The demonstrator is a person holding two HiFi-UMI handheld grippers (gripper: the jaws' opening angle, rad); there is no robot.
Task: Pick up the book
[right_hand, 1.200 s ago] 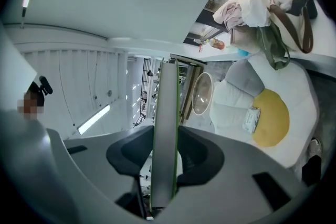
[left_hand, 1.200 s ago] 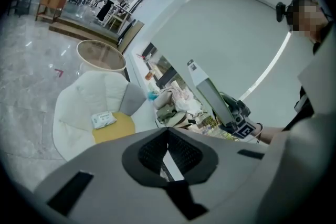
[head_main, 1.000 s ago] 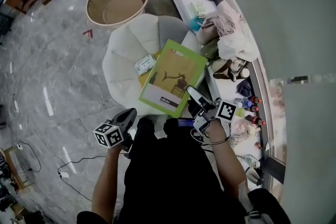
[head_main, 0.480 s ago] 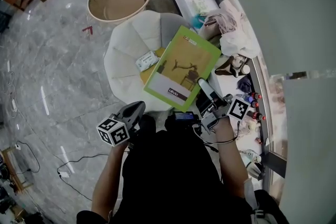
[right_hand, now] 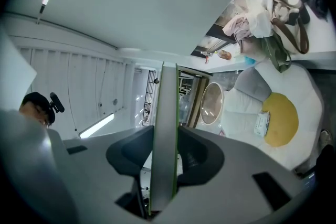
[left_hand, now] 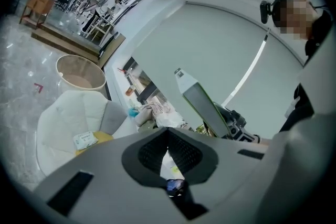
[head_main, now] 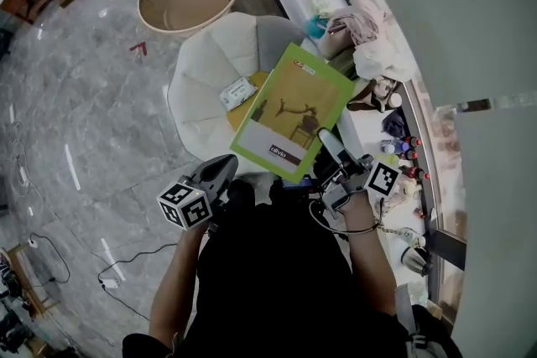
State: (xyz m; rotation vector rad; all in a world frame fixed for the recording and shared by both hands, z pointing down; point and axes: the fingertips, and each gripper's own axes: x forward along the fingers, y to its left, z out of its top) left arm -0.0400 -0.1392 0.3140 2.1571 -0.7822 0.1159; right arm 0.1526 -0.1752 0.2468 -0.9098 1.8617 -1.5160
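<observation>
Green book (head_main: pixel 294 109): centre frame, held clear of chair (head_main: pixel 197 88).
Right gripper (head_main: pixel 326 138): clenched on book's lower edge, bearing it.
Left gripper (head_main: pixel 226 163): lower left, closed, empty.

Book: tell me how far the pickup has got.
Done: the right tool is clamped on the book at its lower edge, and the book is up in the air, clear of the white chair. In hand: it is held tilted by that one grip. The left tool is shut, empty and off the book. Left: nothing of the pickup itself, as far as I can see.
</observation>
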